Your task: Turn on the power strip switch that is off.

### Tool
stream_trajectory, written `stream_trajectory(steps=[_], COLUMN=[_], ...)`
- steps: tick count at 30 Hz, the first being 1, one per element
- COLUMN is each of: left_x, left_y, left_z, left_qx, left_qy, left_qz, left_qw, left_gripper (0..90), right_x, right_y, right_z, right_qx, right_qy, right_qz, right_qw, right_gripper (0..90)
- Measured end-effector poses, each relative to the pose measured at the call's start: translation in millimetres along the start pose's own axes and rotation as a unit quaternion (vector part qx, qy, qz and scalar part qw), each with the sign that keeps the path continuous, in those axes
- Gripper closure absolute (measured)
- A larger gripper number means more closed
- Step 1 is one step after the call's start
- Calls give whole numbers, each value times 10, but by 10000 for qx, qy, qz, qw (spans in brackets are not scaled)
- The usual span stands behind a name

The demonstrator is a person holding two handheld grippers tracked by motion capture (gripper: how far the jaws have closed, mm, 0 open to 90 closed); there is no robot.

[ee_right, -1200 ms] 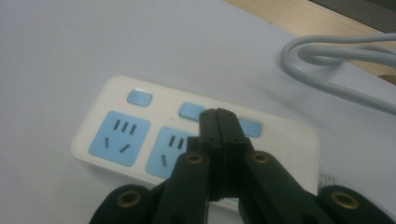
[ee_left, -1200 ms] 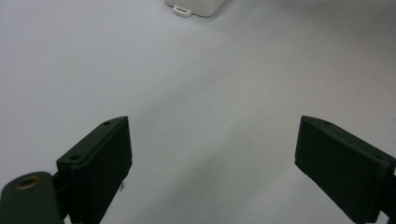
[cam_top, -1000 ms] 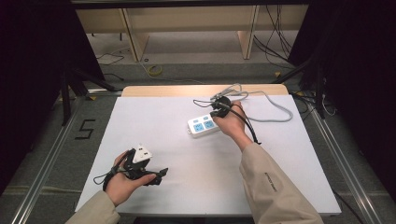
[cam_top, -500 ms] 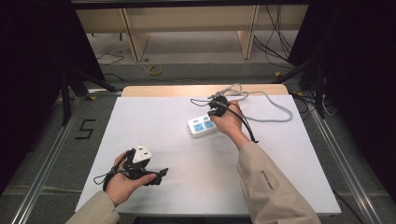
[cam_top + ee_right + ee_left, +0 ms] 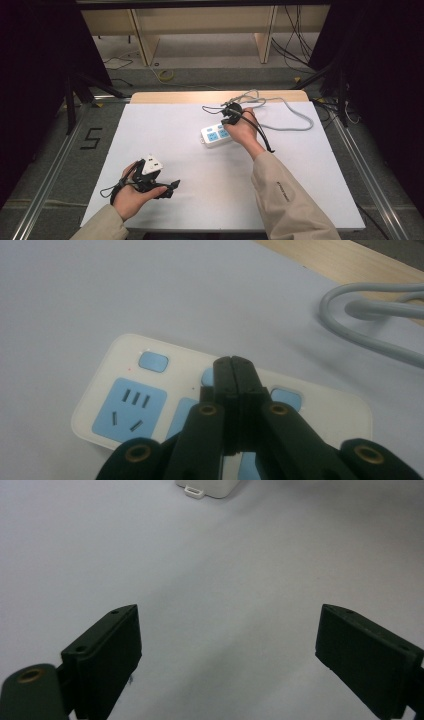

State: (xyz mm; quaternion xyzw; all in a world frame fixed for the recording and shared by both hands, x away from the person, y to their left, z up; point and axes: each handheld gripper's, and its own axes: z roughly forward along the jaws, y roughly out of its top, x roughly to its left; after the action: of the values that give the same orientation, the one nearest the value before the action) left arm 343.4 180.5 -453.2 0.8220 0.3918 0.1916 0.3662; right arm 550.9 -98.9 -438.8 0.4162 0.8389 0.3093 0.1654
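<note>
- Where the high view looks down on the white worktop [image 5: 200, 150], the right tongs [image 5: 231, 113] sit over the far end of a white power strip [image 5: 216, 135] with blue sockets, held by the right hand [image 5: 243, 131]; a grey cable [image 5: 285, 112] loops behind it. The left tongs [image 5: 167, 187] lie low near the front edge, well apart from the strip.
- From the left gripper view, the left tongs [image 5: 227, 655] stand wide apart over bare worktop, with a white corner of the strip [image 5: 207, 487] far ahead.
- From the right gripper view, the right tongs [image 5: 235, 371] are pressed together, tips over the middle blue button [image 5: 207, 375] of the strip; whether they touch it I cannot tell.
</note>
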Motion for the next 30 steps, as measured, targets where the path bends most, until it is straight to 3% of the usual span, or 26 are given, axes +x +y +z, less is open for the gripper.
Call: stream_trajectory(steps=[30], left_x=[3], left_y=[-1], left_z=[-2], left_qx=[11], left_qy=[-19], left_qz=[11], left_qw=[10000], left_gripper=[110], right_x=[40], right_y=[73], right_z=[129], right_qx=[95], right_qy=[-13], right_qz=[-57], right_qw=[9999], right_gripper=[900])
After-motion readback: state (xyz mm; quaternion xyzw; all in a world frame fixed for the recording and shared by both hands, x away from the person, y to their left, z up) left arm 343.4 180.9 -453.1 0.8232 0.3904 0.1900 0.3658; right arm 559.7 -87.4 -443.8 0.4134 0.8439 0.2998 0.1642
